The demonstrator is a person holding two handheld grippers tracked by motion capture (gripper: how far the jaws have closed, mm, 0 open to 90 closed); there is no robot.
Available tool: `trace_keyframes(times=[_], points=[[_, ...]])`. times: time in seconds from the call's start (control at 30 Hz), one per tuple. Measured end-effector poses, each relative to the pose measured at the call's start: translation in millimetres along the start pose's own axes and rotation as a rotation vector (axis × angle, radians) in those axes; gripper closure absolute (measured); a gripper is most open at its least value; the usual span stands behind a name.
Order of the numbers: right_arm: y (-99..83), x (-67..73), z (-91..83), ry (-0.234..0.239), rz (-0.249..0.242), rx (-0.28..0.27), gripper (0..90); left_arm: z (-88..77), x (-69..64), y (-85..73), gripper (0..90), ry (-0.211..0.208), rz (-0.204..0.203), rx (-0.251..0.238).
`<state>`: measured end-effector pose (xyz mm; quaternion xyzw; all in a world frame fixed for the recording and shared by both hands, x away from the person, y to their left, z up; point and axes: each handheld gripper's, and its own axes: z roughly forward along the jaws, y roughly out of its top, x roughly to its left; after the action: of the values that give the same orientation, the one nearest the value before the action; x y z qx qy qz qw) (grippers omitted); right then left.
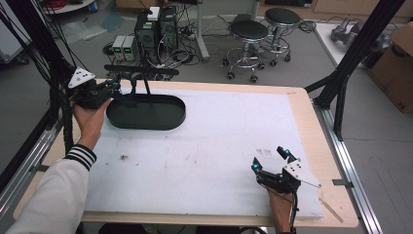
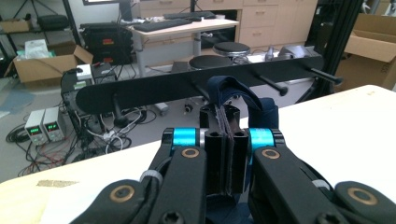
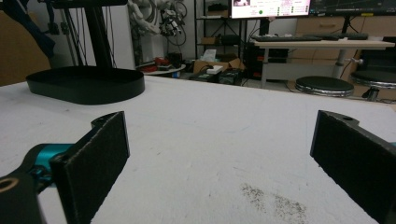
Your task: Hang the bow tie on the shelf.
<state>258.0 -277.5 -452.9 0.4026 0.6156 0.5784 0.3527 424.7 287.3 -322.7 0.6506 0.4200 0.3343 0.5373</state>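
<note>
My left gripper [image 1: 116, 87] [image 2: 227, 140] is held at the far left of the table, shut on a dark blue fabric strap [image 2: 236, 93] whose loop stands up above the jaws. Just beyond it is a black rack: a crossbar with several pegs [image 2: 187, 84] [image 1: 141, 71] on posts rising from an oval black base [image 1: 146, 113] [image 3: 86, 84]. The loop is close in front of the bar; I cannot tell whether it touches a peg. My right gripper [image 1: 269, 159] [image 3: 219, 154] rests low near the table's front right, open, with nothing between its pads.
A white mat [image 1: 209, 146] covers the wooden table [image 1: 311, 126], with a dark smudge [image 3: 275, 203] just ahead of the right gripper. Beyond the far edge are stools [image 1: 248, 31], power supplies [image 1: 125, 46] and cables. A black frame post [image 1: 341, 83] stands at the right.
</note>
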Motion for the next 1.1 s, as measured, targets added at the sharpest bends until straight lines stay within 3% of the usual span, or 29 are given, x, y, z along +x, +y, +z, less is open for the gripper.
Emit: trace_keyframes(times=[0.2,0.43,0.57,0.97,1.1], points=[[0.0,0.1,0.2,-0.003,0.001,0.0,3.5,5.4,2.0,0.8,88.7,0.0,-0.002,0.006],[0.0,0.0,0.1,-0.003,-0.002,0.001,3.5,10.6,4.7,14.6,88.7,0.014,0.006,-0.015],[0.0,0.1,0.1,-0.003,0.001,0.002,3.5,18.7,8.1,17.3,88.6,0.031,0.015,0.007],[0.0,0.3,-0.1,-0.005,0.001,0.005,3.5,34.7,12.6,11.7,88.6,0.064,-0.018,0.034],[0.0,0.3,0.1,-0.005,0.005,0.002,3.5,40.0,10.9,8.1,88.6,0.078,0.016,0.058]])
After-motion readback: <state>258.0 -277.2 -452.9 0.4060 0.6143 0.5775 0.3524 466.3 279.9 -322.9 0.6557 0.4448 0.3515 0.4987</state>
